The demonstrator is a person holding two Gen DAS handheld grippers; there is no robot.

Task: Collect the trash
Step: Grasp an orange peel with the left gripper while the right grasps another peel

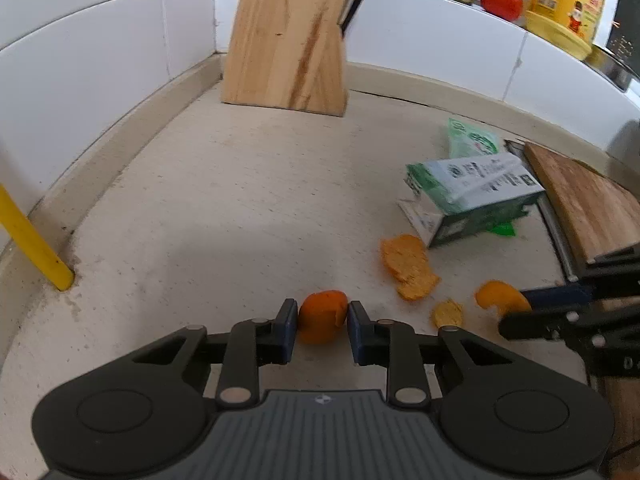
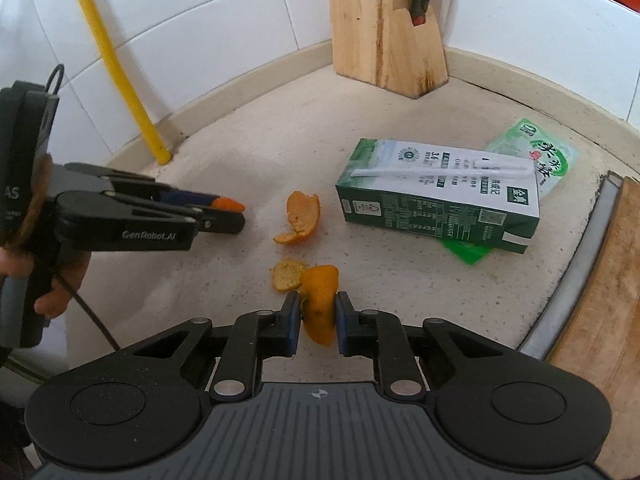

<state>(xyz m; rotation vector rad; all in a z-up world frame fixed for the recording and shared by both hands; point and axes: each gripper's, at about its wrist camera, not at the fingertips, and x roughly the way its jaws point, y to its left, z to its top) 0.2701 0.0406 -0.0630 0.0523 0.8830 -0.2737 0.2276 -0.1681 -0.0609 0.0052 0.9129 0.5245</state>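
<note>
Right wrist: milk carton [image 2: 438,204] beyond peels [image 2: 300,220]

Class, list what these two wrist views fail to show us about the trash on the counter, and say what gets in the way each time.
- Green snack packet: right wrist view, mostly covered by the milk carton; its full shape is hidden.
- Peel piece in the left gripper: left wrist view, its lower part is hidden behind the fingers.
- Peel piece in the right gripper: left wrist view, partly hidden behind that gripper's fingers.
- Jar labels on the ledge: left wrist view, cut by the top edge, too small.
</note>
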